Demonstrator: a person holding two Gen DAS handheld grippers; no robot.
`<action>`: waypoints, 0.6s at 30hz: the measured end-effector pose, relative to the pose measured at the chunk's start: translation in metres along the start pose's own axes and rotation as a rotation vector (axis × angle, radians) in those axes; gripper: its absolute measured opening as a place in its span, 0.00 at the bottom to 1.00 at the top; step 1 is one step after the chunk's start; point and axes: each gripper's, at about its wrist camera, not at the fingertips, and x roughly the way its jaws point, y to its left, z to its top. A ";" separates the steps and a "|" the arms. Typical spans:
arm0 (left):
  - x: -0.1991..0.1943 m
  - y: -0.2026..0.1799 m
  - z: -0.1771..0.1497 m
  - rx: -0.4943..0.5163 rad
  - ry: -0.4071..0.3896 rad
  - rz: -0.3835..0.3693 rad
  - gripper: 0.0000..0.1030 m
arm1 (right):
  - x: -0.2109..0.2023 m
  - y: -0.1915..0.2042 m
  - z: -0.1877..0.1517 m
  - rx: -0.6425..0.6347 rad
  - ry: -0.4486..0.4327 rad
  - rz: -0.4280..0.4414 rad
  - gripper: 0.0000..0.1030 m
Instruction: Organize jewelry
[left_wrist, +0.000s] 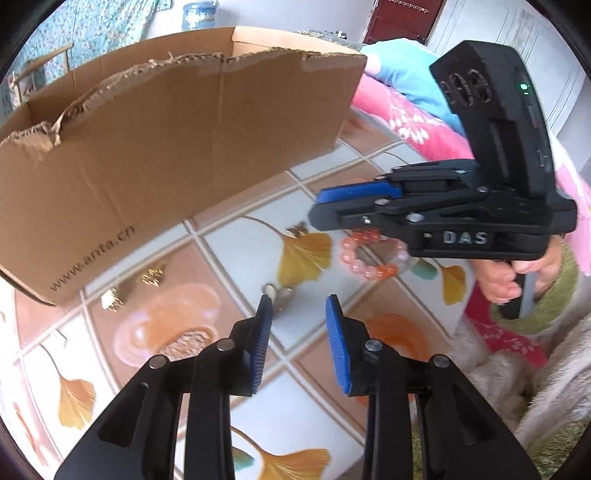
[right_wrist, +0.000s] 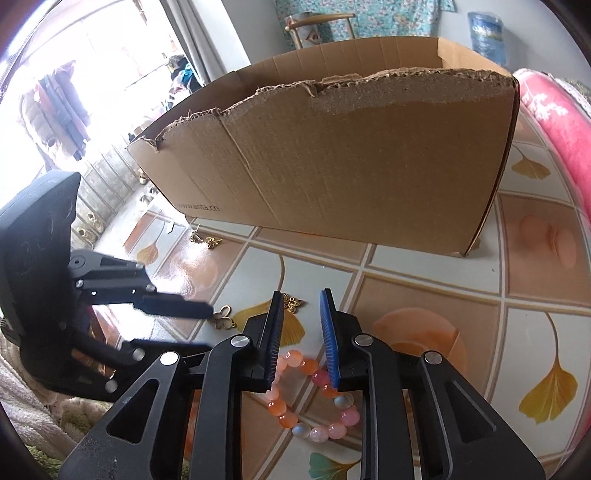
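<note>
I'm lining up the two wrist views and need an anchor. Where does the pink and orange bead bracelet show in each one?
Left wrist view: the bead bracelet lies right of centre on the tablecloth, partly hidden under the right tongs.
Right wrist view: the bracelet sits at bottom centre, just below the right tongs.
Shared landmark: the cardboard box printed www.anta.cn.

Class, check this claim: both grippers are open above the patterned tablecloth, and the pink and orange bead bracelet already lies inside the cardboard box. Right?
Not quite. The bead bracelet lies on the tablecloth in front of the cardboard box, below the right gripper, as the right wrist view shows. Both the right and left gripper are open.
</note>
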 end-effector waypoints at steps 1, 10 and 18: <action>0.000 -0.001 0.000 0.007 -0.004 0.018 0.28 | -0.005 -0.004 -0.003 0.004 -0.001 0.001 0.21; 0.008 -0.007 0.007 0.053 -0.016 0.152 0.28 | -0.013 -0.006 -0.008 0.021 -0.017 -0.027 0.21; 0.010 -0.012 0.007 0.072 -0.012 0.215 0.22 | -0.015 0.003 -0.010 0.004 -0.038 -0.054 0.21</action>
